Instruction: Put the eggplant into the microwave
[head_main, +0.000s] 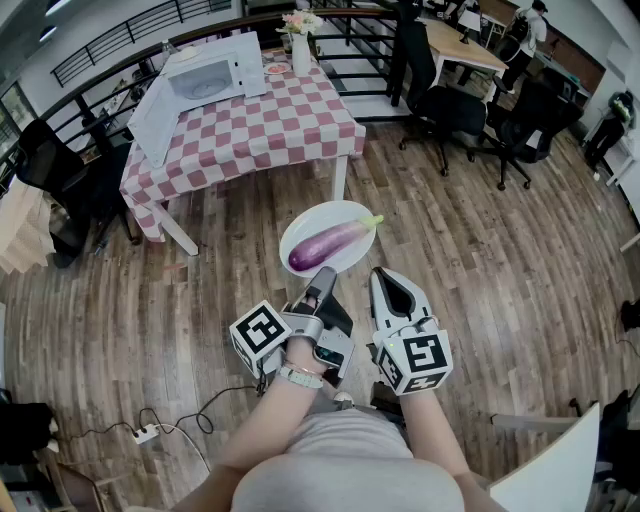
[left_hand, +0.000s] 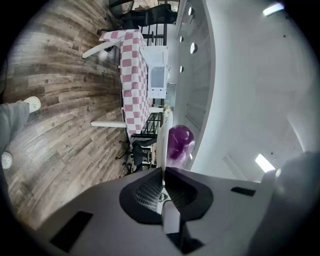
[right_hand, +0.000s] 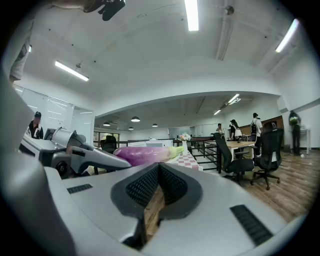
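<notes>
A purple eggplant (head_main: 328, 245) with a green stem lies on a white plate (head_main: 305, 228) held above the wooden floor. My left gripper (head_main: 322, 282) is shut on the plate's near rim. In the left gripper view the plate (left_hand: 164, 145) shows edge-on between the pads, with the eggplant (left_hand: 179, 142) beyond it. My right gripper (head_main: 385, 278) hangs just right of the plate, shut with nothing in it. The right gripper view shows the eggplant (right_hand: 145, 154) past its closed tips (right_hand: 159, 167). The white microwave (head_main: 215, 70) stands on the far checkered table (head_main: 290, 125), its door (head_main: 155, 120) swung open.
A vase of flowers (head_main: 301, 45) and a small dish stand beside the microwave. Black office chairs (head_main: 445, 100) are to the right of the table, and one (head_main: 60, 180) to its left. A power strip with cable (head_main: 148, 432) lies on the floor at lower left. A railing runs behind the table.
</notes>
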